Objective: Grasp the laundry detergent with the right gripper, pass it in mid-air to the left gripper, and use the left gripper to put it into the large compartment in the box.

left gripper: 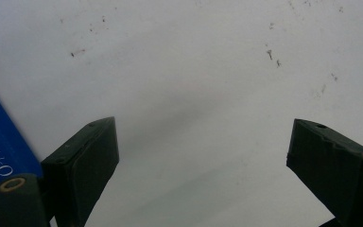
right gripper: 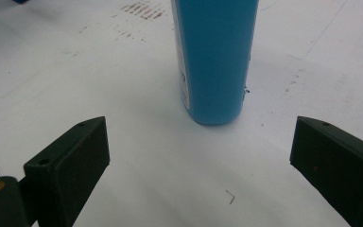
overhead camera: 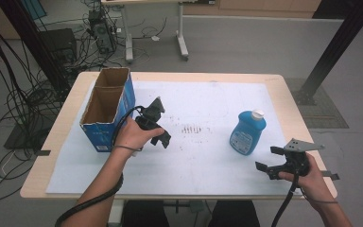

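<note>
Over on the right side of the table the blue bottle (overhead camera: pixel 248 133) stands upright, just beyond the empty, wide-apart jaws of the right gripper (overhead camera: pixel 270 160), far nearer than the left gripper (overhead camera: pixel 162 136), likewise spread and empty.

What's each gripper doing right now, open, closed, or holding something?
Left gripper: open, holding nothing, beside the blue cardboard box.
Right gripper: open, holding nothing, apart from the blue bottle standing ahead of it.
</note>
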